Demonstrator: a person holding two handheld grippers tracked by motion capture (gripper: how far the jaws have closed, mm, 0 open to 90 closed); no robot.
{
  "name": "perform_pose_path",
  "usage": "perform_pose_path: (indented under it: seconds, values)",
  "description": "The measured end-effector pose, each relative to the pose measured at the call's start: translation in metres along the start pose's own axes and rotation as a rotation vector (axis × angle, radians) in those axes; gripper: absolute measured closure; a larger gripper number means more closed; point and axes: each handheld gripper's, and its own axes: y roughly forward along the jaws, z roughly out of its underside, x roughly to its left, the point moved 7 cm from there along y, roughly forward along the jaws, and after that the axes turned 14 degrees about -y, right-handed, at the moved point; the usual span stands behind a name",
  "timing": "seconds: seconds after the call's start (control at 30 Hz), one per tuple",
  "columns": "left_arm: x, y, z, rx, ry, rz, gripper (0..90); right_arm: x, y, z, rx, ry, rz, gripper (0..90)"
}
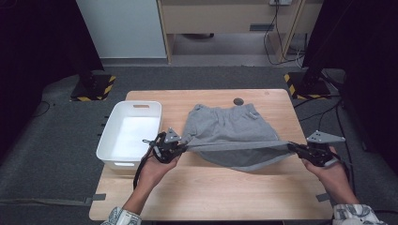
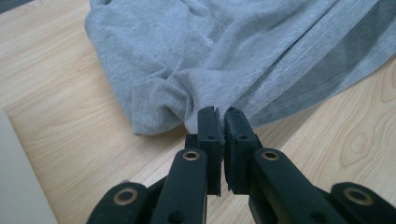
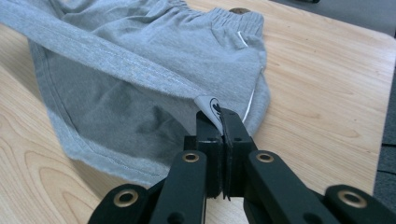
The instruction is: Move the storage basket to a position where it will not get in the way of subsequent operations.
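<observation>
High view: grey shorts (image 1: pixel 225 133) lie on the wooden bench (image 1: pixel 211 197) at the middle of the frame, waistband toward the top, hem toward the bottom. The near hem layer is pulled into a taut band running left to right across the frame, so its long axis lies along the line between the two hands. Left tongs (image 1: pixel 180 146) pinch the left end of that band at centre left; right tongs (image 1: pixel 292 146) pinch the right end at centre right. Each hand is at its own corner, neither nearer than the other. The rest of the cloth lies above the band in the frame, away from the person, so my guess is that a fold would carry the hem up toward the waistband. A white bin (image 1: pixel 129 136) sits at the left edge of the bench, just left of the left tongs; nothing in it that I can see.

Left gripper view: left tongs (image 2: pixel 221 114) closed at lower centre, grey cloth bunched at their tips; shorts (image 2: pixel 224 51) spread across the upper frame.

Right gripper view: right tongs (image 3: pixel 219 119) closed on the hem corner with its small pale tag (image 3: pixel 209 106) (print too small to read). Shorts (image 3: pixel 140 70) stretch away to the upper left, white piping visible near the waistband.
</observation>
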Motion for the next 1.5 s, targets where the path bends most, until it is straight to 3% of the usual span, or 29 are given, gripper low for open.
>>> perform_pose_path:
  seconds: [0.2, 0.47, 0.93, 1.33, 1.5]
  values:
    - [-0.007, -0.005, -0.001, 0.007, 0.021, 0.013, 86.1, 0.000, -0.009, 0.000, -0.005, -0.004, 0.004, 88.3]
    - [-0.006, 0.016, 0.024, 0.093, 0.060, -0.011, 86.0, 0.007, -0.005, 0.017, 0.040, -0.025, -0.005, 88.3]
    - [-0.003, 0.029, 0.036, 0.114, 0.055, -0.012, 85.6, 0.011, 0.008, 0.032, 0.079, -0.027, -0.004, 88.3]
    - [-0.012, 0.034, 0.045, 0.140, 0.073, 0.002, 85.2, 0.005, 0.004, 0.034, 0.075, -0.021, 0.014, 88.3]
    - [-0.010, 0.034, 0.044, 0.124, 0.067, -0.009, 79.1, 0.007, 0.006, 0.033, 0.075, -0.018, 0.012, 88.3]
